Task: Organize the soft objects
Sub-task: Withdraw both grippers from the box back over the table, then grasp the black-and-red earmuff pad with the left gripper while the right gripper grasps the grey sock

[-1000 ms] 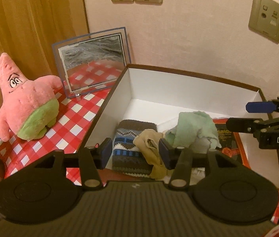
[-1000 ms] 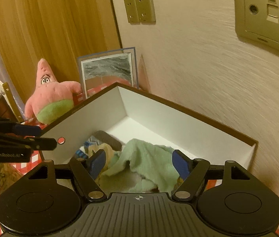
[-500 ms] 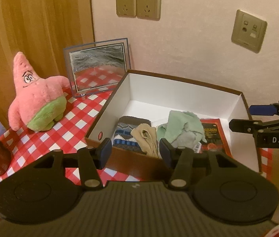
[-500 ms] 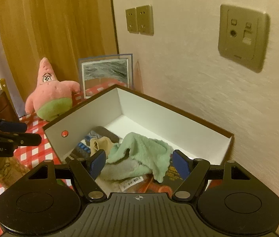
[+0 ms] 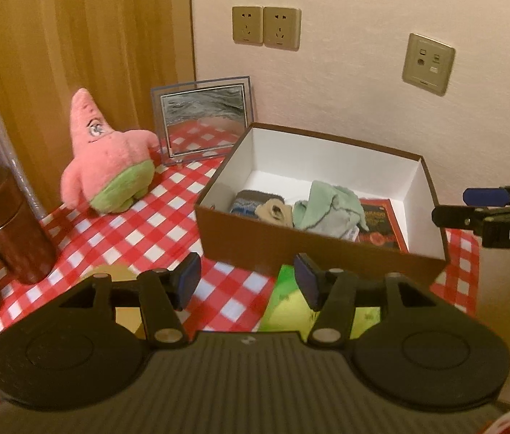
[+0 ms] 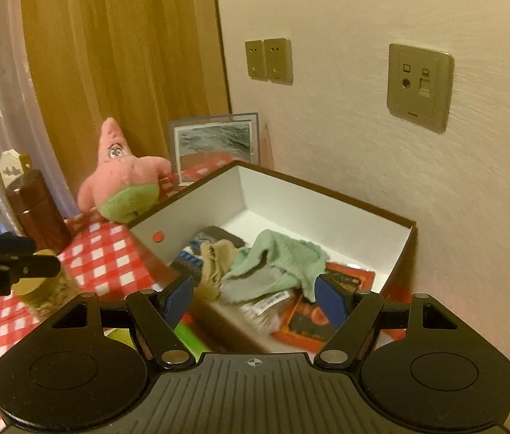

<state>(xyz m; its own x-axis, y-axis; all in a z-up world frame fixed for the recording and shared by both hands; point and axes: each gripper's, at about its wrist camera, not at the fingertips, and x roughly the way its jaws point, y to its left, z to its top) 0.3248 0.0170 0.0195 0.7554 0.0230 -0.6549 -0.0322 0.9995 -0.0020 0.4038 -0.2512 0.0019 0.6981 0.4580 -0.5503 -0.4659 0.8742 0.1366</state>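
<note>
A brown box with white inside (image 5: pixel 291 242) (image 6: pixel 359 213) stands against the wall. In it lie a green cloth (image 5: pixel 334 202) (image 6: pixel 283 256), a beige sock (image 5: pixel 274 213) (image 6: pixel 215 256) and a patterned knit piece (image 5: pixel 247 202) (image 6: pixel 215 237). A pink star plush (image 5: pixel 106 159) (image 6: pixel 124 177) stands left of the box. My left gripper (image 5: pixel 247 282) is open and empty, in front of the box. My right gripper (image 6: pixel 255 300) is open and empty, above the box's near right corner. It also shows in the left wrist view (image 5: pixel 486 209).
A red-checked cloth (image 5: pixel 124 224) covers the table. A framed picture (image 5: pixel 204 123) leans on the wall. A brown canister (image 5: pixel 12 224) stands at the left. A green-yellow packet (image 5: pixel 291 307) lies before the box. A lidded jar (image 6: pixel 48 289) stands under the left gripper (image 6: pixel 12 267).
Both grippers have pulled back and up from the box, still open and empty. The soft items stay in the box.
</note>
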